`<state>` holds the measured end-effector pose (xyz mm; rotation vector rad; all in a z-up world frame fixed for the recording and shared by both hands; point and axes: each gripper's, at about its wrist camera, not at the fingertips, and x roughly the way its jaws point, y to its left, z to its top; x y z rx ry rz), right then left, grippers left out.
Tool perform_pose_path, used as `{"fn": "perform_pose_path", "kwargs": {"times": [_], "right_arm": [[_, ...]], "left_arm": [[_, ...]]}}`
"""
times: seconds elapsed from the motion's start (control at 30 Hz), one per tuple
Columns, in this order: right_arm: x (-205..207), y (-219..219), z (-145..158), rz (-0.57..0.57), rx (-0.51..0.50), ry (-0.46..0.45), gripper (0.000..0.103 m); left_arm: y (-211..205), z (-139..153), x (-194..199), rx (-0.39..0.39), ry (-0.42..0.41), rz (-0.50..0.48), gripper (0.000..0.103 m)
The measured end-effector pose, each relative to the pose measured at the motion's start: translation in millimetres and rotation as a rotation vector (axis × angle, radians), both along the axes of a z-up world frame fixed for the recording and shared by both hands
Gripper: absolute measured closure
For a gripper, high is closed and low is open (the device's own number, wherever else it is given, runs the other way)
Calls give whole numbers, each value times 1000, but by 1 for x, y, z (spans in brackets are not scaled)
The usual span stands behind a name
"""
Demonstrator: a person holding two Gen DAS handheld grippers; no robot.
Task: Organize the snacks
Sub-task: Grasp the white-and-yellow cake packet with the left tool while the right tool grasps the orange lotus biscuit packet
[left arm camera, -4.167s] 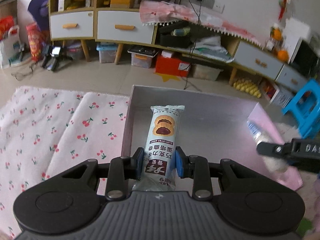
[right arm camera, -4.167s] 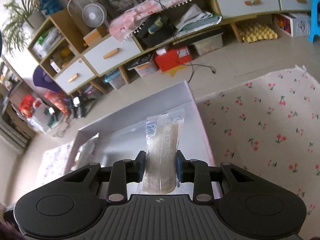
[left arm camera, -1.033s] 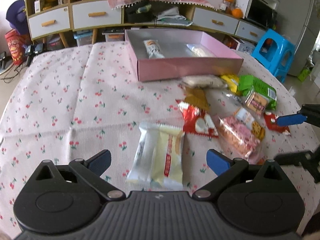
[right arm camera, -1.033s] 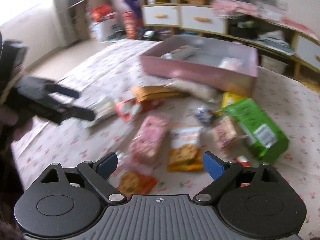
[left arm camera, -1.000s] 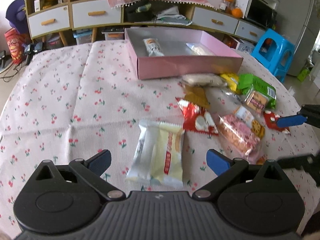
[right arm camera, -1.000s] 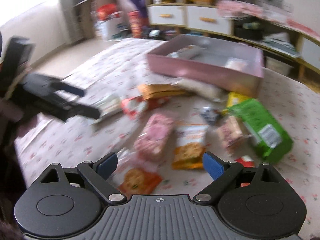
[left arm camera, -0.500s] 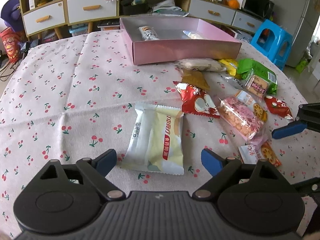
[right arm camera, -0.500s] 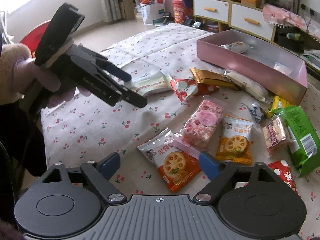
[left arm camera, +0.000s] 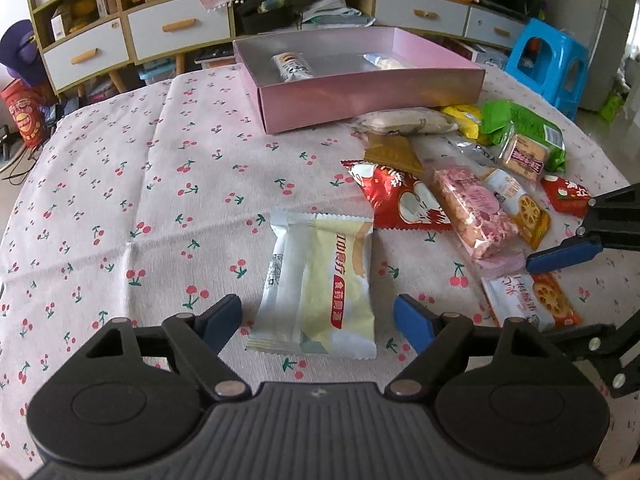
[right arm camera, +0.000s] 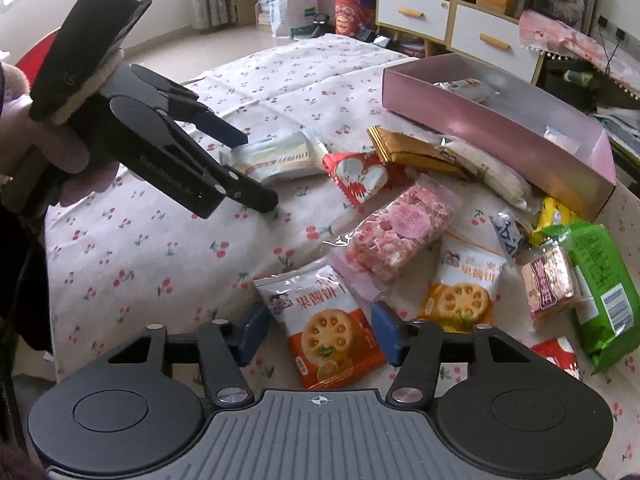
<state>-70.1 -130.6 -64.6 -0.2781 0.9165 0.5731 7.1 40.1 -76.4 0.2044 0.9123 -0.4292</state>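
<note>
Straddling a pale yellow snack packet with jaws apart, the left tongs hover while the right tongs, also apart, flank an orange biscuit packet, both packets lying on the surface well short of the pink box.

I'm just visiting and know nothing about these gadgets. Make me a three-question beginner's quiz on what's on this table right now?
1. True or false: the left gripper has its jaws shut on the pale yellow packet.
2. How many snacks lie inside the pink box?
3. Multiple choice: which packet lies between the right gripper's open jaws? A) green bag B) orange biscuit packet C) red packet

Key
1. False: the jaws are wide open, one on either side of the packet, which lies flat on the cherry tablecloth.
2. Two.
3. B, the orange biscuit packet.
</note>
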Motion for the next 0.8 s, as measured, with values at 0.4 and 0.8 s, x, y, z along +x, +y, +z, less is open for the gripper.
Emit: {"fn": "perform_pose_path", "kwargs": {"times": [0.4,0.8], "right_arm": [[12,5,0,-77,11,12,52],[10,2,3,-76,5,49,54]], "left_arm": [[1,4,6,-2,-11,42,43],[-4,9,7,11,15,45,50]]}}
